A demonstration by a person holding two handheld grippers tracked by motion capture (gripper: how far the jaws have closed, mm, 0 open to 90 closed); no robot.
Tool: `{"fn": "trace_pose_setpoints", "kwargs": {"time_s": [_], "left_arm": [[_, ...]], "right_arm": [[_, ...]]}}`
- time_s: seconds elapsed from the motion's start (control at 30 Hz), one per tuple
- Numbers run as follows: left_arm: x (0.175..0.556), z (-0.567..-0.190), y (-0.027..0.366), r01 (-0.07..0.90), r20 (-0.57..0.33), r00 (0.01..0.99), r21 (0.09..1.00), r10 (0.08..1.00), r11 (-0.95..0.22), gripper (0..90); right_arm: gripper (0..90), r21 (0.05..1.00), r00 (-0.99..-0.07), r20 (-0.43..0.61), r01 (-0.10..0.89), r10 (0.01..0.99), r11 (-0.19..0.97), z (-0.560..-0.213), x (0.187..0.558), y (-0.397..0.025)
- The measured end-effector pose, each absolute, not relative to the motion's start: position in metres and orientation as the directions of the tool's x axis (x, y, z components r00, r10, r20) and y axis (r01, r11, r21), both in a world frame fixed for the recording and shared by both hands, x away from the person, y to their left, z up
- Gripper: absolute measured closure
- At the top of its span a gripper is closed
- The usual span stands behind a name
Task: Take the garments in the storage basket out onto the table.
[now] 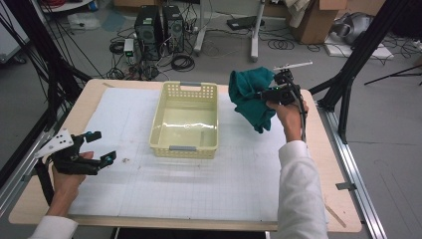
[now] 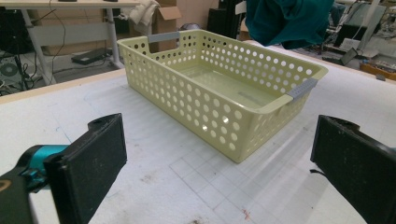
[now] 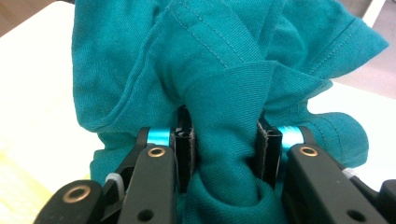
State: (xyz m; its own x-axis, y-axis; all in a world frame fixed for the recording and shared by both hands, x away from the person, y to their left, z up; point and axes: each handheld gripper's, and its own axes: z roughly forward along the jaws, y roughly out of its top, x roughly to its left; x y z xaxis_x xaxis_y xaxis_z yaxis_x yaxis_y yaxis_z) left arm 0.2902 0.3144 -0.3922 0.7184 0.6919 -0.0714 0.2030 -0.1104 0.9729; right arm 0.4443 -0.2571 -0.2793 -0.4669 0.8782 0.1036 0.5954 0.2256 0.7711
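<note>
Closest to the person, at the front left of the pale yellow perforated plastic basket (image 1: pixel 184 121), the left gripper (image 1: pixel 97 148) rests low over the white gridded mat (image 1: pixel 199 184) that covers the wooden table (image 1: pixel 343 199). Its two black jaws stand wide apart and nothing is between them. In the left gripper view the pads (image 2: pixel 95 163) are on each side of the picture, and the basket (image 2: pixel 219 88) stands beyond them, a little apart from the jaws. The basket has round holes in its walls and a grey handle on each short end, and its inside is bare.

To the right of the basket, and a bit farther from the person, the right gripper (image 1: pixel 271 93) is lifted above the table in a hand with a white sleeve (image 1: pixel 298 194). Its jaws are pressed together on a bunch of the teal cotton T-shirt (image 1: pixel 251 97). In the right gripper view the cloth (image 3: pixel 224 79) is squeezed between the two pads and falls in folds around them. The shirt hangs in the air from this gripper, beside the right back corner of the basket, not inside it, and I cannot tell if its lowest fold touches the mat.

Behind the table, black computer towers (image 1: pixel 159 27) stand on the grey floor among cables.
</note>
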Motion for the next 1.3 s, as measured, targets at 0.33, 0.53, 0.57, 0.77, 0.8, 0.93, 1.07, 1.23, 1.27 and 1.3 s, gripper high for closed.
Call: {"fn": "trace_pose_setpoints", "kwargs": {"time_s": [0.33, 0.53, 0.57, 0.77, 0.8, 0.93, 1.07, 1.23, 1.27, 1.3], "left_arm": [[0.289, -0.392, 0.314, 0.202, -0.072, 0.72, 0.973, 0.69, -0.108, 3.9], [0.29, -0.392, 0.314, 0.201, -0.072, 0.722, 0.974, 0.688, -0.109, 3.9], [0.29, -0.392, 0.314, 0.201, -0.073, 0.722, 0.974, 0.688, -0.108, 3.9], [0.289, -0.391, 0.312, 0.198, -0.071, 0.727, 0.974, 0.683, -0.11, 3.9], [0.289, -0.391, 0.312, 0.2, -0.073, 0.726, 0.974, 0.684, -0.109, 3.9], [0.289, -0.391, 0.314, 0.197, -0.073, 0.724, 0.975, 0.686, -0.105, 3.9], [0.288, -0.391, 0.314, 0.197, -0.074, 0.723, 0.975, 0.687, -0.102, 3.9], [0.288, -0.391, 0.315, 0.198, -0.076, 0.722, 0.975, 0.687, -0.1, 3.9], [0.288, -0.391, 0.315, 0.197, -0.076, 0.723, 0.975, 0.687, -0.1, 3.9], [0.288, -0.391, 0.314, 0.196, -0.076, 0.722, 0.976, 0.688, -0.098, 3.9]], "right_arm": [[67.9, 0.763, -0.419, 0.114, 0.617, 0.901, 0.191, -0.31, 0.444, -0.273], [67.8, 0.749, -0.401, 0.135, 0.64, 0.906, 0.172, -0.329, 0.447, -0.276], [67.8, 0.749, -0.402, 0.138, 0.64, 0.905, 0.17, -0.33, 0.448, -0.276], [67.4, 0.739, -0.388, 0.149, 0.655, 0.909, 0.158, -0.347, 0.45, -0.278], [67.2, 0.735, -0.388, 0.153, 0.659, 0.909, 0.158, -0.35, 0.451, -0.278], [67.0, 0.719, -0.388, 0.152, 0.674, 0.909, 0.167, -0.36, 0.452, -0.276], [67.0, 0.716, -0.377, 0.151, 0.679, 0.914, 0.162, -0.365, 0.454, -0.276], [66.9, 0.698, -0.368, 0.135, 0.695, 0.92, 0.176, -0.37, 0.456, -0.278], [66.9, 0.693, -0.366, 0.132, 0.698, 0.921, 0.178, -0.372, 0.456, -0.278], [66.8, 0.691, -0.359, 0.137, 0.702, 0.923, 0.17, -0.373, 0.456, -0.278]]}}
